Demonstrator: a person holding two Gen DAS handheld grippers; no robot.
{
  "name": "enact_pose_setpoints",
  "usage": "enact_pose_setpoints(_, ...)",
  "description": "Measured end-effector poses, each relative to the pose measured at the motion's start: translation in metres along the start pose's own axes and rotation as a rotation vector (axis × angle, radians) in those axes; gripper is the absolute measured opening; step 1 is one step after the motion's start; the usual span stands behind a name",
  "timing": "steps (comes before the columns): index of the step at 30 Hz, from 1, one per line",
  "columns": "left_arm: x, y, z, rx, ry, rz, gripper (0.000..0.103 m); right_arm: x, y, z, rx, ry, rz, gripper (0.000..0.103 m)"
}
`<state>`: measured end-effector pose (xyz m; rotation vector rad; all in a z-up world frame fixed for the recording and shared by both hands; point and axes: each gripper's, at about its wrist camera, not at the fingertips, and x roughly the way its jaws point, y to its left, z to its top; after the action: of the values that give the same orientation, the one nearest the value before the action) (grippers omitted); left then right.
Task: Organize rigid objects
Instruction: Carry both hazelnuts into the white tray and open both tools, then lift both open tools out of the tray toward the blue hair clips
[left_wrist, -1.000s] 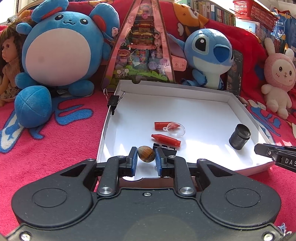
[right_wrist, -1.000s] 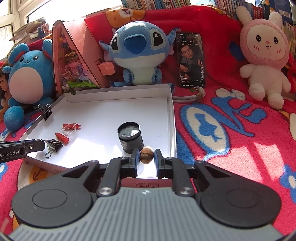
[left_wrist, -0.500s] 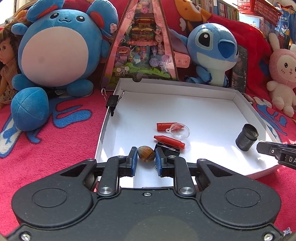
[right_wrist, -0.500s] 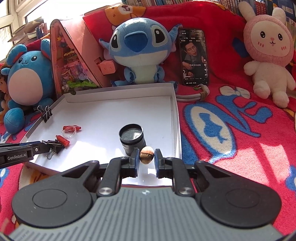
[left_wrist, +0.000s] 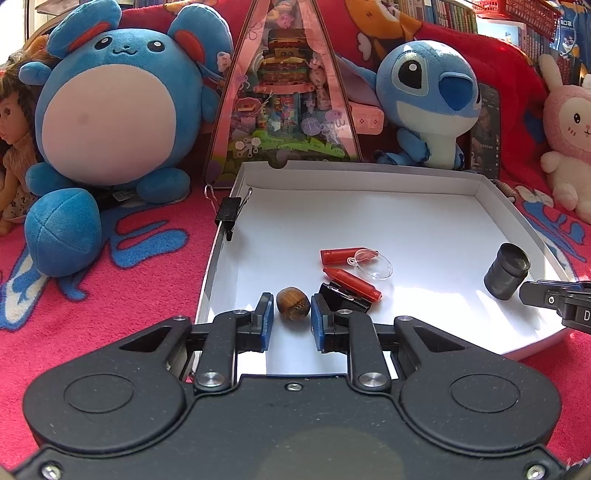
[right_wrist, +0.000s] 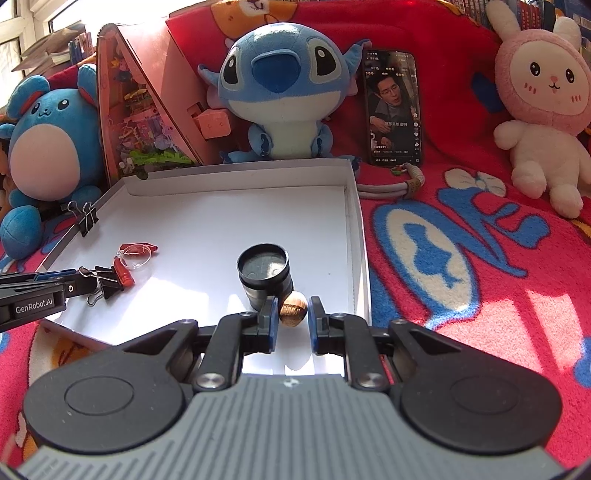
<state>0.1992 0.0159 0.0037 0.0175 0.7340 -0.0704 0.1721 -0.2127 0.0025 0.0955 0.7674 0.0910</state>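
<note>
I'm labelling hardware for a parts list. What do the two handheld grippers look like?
Both have matte black bodies with two round discs, silver screws, black linkage arms and blue finger pads. The left gripper is all black; the right gripper has a ribbed grey top. White "GenRobot.AI" lettering marks the left one's side.

"GenRobot.AI" on left tongs (right_wrist: 35, 291)

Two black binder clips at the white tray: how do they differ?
The rim clip is clamped onto a side wall of the tray and stands upright; the loose clip grips nothing and lies on the tray floor. The rim clip stands alone; the loose clip lies against a red crayon. Both have black bodies and wire handles.
</note>
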Motion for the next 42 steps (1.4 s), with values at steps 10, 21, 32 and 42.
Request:
enact_pose_setpoints(10, -0.015, -0.003, -0.003, 0.024, -0.011, -0.005, 0.054, -0.013, 0.002, -0.003, -0.037, -0.022, -0.013, 0.045)
enact_pose_setpoints(21, -0.041, -0.005, -0.015, 0.032, -0.029, -0.037, 0.062, -0.038, 0.004, -0.012, -0.071, -0.067, -0.002, 0.059)
enact_pose_setpoints(32, -0.081, -0.01, -0.029, 0.059, -0.081, -0.11, 0.07, -0.075, 0.006, -0.027, -0.111, -0.127, 0.038, 0.069)
enact_pose_setpoints(42, -0.106, -0.033, -0.063, 0.122, -0.039, -0.243, 0.073, -0.112, -0.011, -0.056, -0.11, -0.149, 0.056, 0.072)
